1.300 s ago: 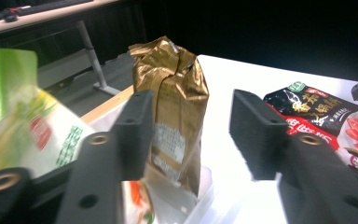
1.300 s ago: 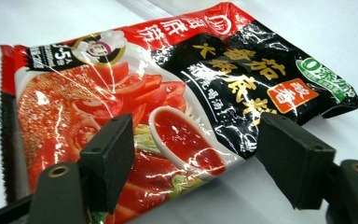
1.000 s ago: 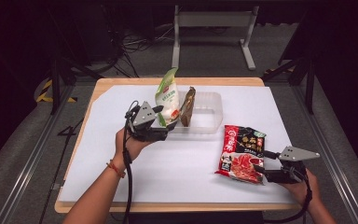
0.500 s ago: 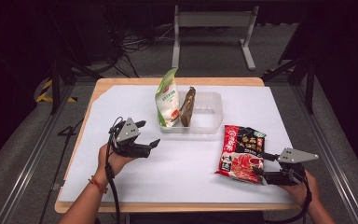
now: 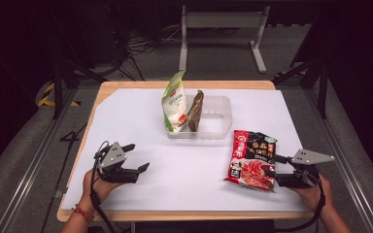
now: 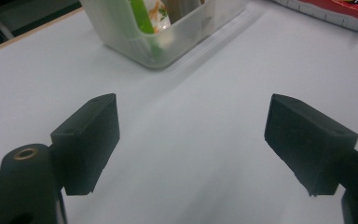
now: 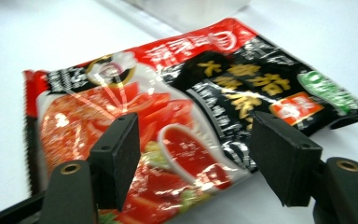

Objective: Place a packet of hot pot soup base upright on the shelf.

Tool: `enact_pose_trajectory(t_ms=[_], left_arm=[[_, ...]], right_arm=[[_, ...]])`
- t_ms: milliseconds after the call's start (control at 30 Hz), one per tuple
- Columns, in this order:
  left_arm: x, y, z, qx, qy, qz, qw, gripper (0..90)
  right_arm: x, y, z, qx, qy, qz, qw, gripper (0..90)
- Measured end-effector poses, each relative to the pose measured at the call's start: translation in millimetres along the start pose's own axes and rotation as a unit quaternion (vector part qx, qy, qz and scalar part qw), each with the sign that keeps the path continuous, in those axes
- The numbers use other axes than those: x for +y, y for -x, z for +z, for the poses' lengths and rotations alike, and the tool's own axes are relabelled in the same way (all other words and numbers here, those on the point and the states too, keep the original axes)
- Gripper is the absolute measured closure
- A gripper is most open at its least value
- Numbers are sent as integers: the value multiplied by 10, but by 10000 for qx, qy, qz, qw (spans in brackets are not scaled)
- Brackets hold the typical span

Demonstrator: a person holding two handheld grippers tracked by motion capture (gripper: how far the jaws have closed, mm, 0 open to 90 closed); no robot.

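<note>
Packing snack bags into the clear bin: right gripper at 4 o'clock, jaws spread astride the red noodle packet, not pinching. Left gripper, just opened wider, empty at 8 o'clock; green bag sits upright in the bin.

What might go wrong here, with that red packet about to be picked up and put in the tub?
The right gripper stands open at one edge of the red packet; a glossy, floppy pack gripped by its edge might slip or droop.

The clear tub already holds a green pouch and a brown packet standing upright; another pack pushed in may tip them.

The light tub might slide on the white sheet.
</note>
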State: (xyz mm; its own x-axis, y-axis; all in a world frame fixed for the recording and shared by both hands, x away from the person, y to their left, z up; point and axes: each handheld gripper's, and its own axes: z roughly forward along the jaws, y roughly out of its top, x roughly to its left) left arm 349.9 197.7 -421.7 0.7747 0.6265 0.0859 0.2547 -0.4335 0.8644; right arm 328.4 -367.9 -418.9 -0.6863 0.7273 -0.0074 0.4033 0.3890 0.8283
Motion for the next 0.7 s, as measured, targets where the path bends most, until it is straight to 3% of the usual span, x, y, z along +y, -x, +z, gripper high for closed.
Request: enact_pose_trajectory(t_ms=[267,333,367,467,633,700], left_arm=[[-114,-14,-68,66,-28,-124,9999,184],[-138,-35,-53,105,-124,-165,9997,180],[-138,-35,-53,105,-124,-165,9997,175],[-155,-46,-40,97,-141,-187,9997,172],[-140,-12,-28,21,-176,-57,9998,203],[-140,0,-25,-8,-159,-60,9999,203]], right_arm=[[148,239,17,-151,-34,281,9995,325],[185,307,17,-93,-17,405,9991,326],[246,363,20,-212,-64,356,9991,327],[312,441,27,-251,-10,409,9988,334],[391,585,165,-365,-88,456,9983,349],[392,708,292,-433,-121,671,9967,343]])
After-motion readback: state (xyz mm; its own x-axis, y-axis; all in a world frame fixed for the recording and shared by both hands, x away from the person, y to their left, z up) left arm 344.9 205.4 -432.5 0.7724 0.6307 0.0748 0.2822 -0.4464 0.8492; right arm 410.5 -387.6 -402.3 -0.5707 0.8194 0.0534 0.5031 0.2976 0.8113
